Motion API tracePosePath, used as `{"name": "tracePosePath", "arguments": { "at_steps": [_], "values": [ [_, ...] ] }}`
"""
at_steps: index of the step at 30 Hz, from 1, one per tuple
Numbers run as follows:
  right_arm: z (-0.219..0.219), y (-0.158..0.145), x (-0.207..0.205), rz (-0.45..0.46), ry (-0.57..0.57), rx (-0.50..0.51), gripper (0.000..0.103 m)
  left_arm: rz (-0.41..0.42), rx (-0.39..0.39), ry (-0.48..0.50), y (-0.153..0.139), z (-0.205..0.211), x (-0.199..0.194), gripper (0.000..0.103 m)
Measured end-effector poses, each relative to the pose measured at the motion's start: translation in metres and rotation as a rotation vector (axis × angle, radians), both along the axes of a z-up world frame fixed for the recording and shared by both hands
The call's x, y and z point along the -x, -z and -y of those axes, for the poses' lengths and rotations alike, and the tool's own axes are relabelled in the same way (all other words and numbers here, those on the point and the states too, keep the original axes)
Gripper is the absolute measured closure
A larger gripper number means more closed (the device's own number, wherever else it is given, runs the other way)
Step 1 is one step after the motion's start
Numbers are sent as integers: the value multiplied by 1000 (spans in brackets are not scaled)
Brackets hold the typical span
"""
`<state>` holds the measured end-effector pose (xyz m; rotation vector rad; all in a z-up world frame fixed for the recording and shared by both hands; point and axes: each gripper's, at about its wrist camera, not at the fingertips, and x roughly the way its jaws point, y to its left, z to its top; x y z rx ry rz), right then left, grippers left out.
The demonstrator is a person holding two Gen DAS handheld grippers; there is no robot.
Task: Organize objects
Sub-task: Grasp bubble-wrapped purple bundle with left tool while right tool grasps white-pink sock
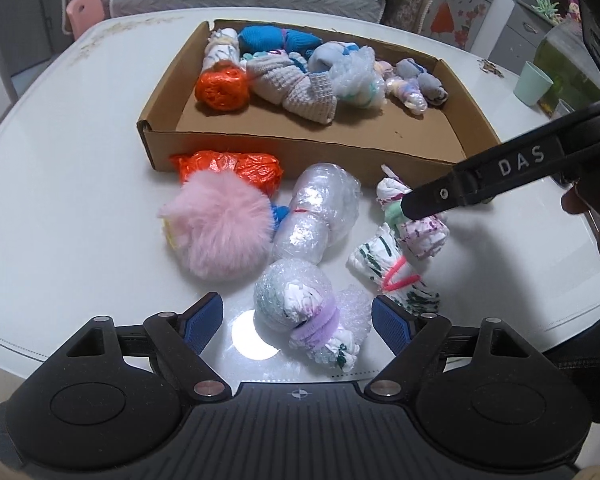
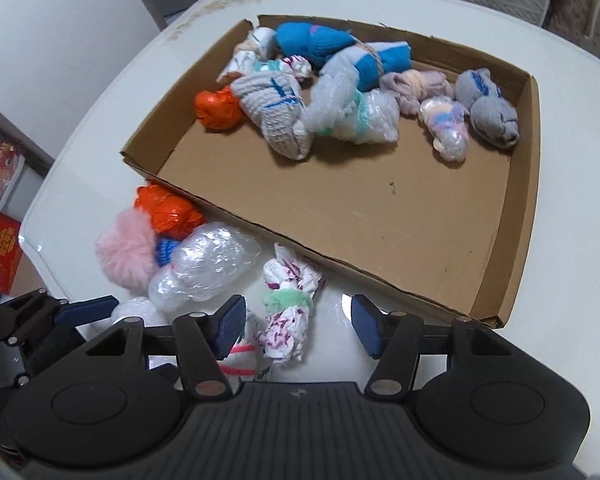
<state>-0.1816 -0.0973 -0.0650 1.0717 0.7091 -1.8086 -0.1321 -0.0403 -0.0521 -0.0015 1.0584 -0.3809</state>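
Two bundles lined up for pickup

Both grippers' jaws are held open, left gripper [image 1: 298, 322] astride the bubble-wrap bundle [image 1: 296, 312], right gripper [image 2: 298, 330] astride the green-tied bundle [image 2: 290, 308], near the worktop's front edge, ready for the box [image 2: 380, 216].

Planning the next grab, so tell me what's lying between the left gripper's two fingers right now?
The bubble-wrap bundle with a purple band lies on the white table between the open left gripper fingers, untouched by either pad; the left wrist view shows it.
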Motion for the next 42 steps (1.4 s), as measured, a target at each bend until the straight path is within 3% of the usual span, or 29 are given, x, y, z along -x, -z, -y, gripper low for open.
{"name": "tracePosePath", "arguments": {
  "at_steps": [14,18,26,34,42],
  "values": [
    [9,9,-2,-16,-10,-30,48,-19,9,-8,7,7,-3,18],
    [12,11,-3,-24,-15,-32,48,-21,11,-16,10,9,-6,22],
    [14,16,-5,-25,-53,-54,60,-3,-2,3,11,15,-6,33],
    [13,21,-5,-29,-81,-75,80,13,-1,28,11,16,-5,45],
    [5,12,-6,-44,-115,-53,81,3,9,24,10,10,-3,49]
  ]
}}
